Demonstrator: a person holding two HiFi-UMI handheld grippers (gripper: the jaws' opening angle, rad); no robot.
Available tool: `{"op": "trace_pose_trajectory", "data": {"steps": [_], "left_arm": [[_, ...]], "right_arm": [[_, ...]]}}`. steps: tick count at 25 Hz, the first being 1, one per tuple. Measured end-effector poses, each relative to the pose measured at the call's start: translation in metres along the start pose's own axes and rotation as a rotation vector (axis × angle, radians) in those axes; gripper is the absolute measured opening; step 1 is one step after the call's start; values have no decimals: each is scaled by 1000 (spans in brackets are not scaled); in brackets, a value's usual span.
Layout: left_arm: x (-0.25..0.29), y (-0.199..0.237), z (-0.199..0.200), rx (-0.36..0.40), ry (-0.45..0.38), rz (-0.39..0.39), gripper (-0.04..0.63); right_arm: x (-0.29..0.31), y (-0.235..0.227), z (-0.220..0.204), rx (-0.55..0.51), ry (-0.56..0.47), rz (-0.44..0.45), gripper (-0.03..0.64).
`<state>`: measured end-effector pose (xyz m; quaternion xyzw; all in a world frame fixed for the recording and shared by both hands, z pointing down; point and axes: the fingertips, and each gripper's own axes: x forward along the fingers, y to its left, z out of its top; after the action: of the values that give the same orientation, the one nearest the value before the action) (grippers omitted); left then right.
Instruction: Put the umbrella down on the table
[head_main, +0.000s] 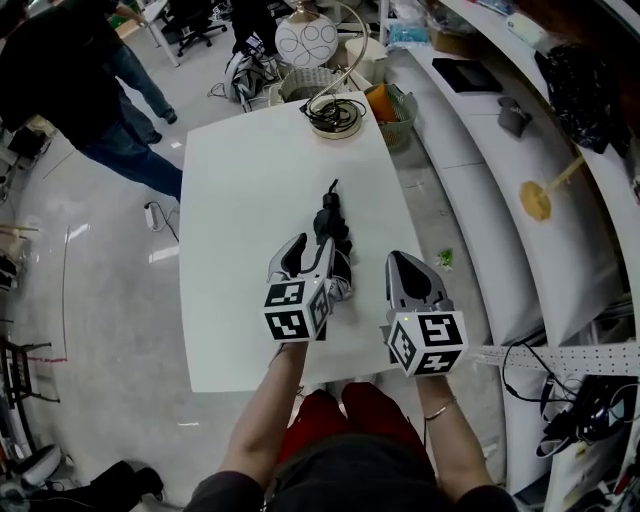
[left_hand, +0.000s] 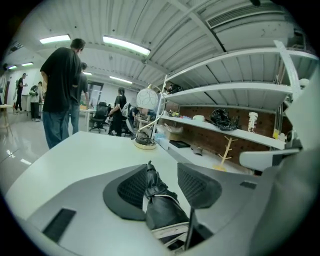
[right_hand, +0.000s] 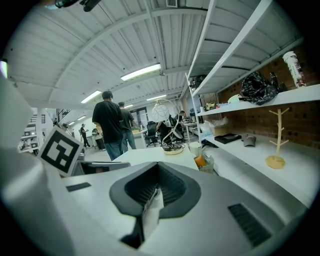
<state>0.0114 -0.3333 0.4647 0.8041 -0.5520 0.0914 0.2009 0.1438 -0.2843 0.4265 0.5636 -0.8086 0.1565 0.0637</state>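
Observation:
A black folded umbrella (head_main: 332, 225) lies lengthwise on the white table (head_main: 235, 210), its tip pointing away from me. My left gripper (head_main: 308, 252) hovers over its near, thicker end, beside and slightly left of it. In the left gripper view the umbrella (left_hand: 159, 202) shows between the open jaws (left_hand: 162, 171), close to the left pad, with a clear gap to the right pad. My right gripper (head_main: 411, 268) hangs to the umbrella's right near the table's edge, apart from it. Its jaws (right_hand: 157, 189) are shut together with only a thin white sliver at the seam.
A lamp with a white globe (head_main: 306, 42) and coiled base (head_main: 335, 115) stands at the table's far edge. A basket with orange contents (head_main: 391, 112) sits beyond it. White curved shelves (head_main: 480, 160) run along the right. A person (head_main: 85, 80) stands at far left.

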Motion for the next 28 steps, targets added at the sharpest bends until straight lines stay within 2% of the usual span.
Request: {"op": "trace_pose_trajectory", "data": {"steps": [7,15,22,28], "left_arm": [[-41,3,31,-18,-98,-29,144],[-90,-2,66,40,-192,-76,100],[-131,-9,86,20,-260,-149,71],[-165,-11,95,39,-300,-166,35]], "right_arm": [[-18,16,24,-5,-69,-3,15],[-37,41,46,-19,-130,1,15],[-59,60,67,-39,-186,15,15],[-80,74,83,-59,-240,19,15]]}}
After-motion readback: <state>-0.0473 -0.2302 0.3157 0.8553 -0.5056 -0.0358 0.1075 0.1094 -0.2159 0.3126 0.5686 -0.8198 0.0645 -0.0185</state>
